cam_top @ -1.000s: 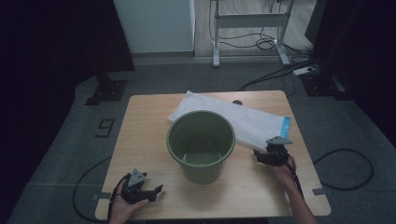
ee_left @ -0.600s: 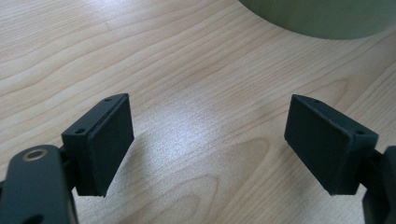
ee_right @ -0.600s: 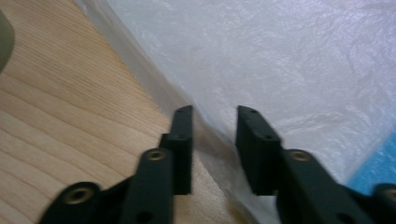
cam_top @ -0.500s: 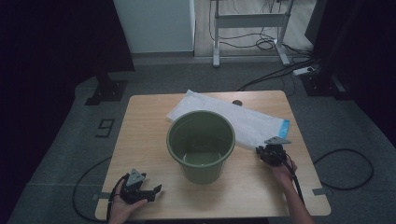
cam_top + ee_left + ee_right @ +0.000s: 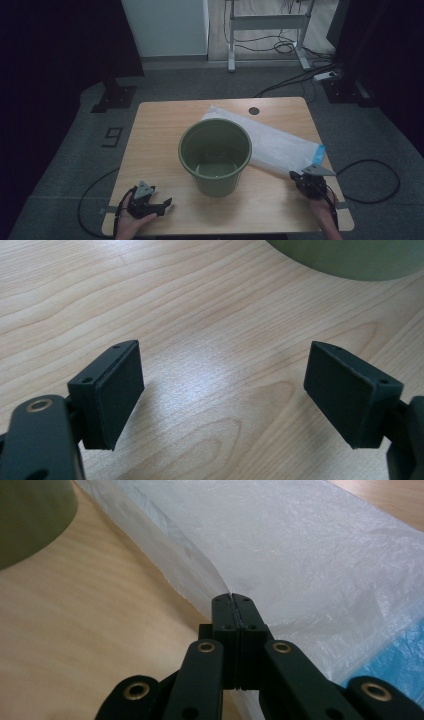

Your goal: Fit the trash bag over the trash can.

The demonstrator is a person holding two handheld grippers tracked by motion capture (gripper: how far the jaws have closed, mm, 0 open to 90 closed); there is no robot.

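A green bucket [image 5: 215,150] stands upright and empty in the middle of the wooden table [image 5: 160,130]. Behind and to its right lies a flat white plastic bag [image 5: 280,142] with a blue strip [image 5: 318,151] at its near end. My right gripper [image 5: 300,176] sits at the bag's near corner; its jaws have just been closing and now pinch the thin bag edge [image 5: 220,582] between them. My left gripper [image 5: 162,206] rests at the table's front left, open, with bare wood between its pads [image 5: 115,390]. The bucket's base [image 5: 350,260] lies beyond it.
Cables trail off both front corners of the table. Beyond the far edge stand a white cabinet [image 5: 165,25] and a desk frame [image 5: 270,30] with floor cables. A round hole [image 5: 254,110] marks the tabletop's back edge.
The right gripper's jaws have closed on the bag's edge and moved toward the table's front right, dragging the bag's near end with them. The left gripper has not moved.
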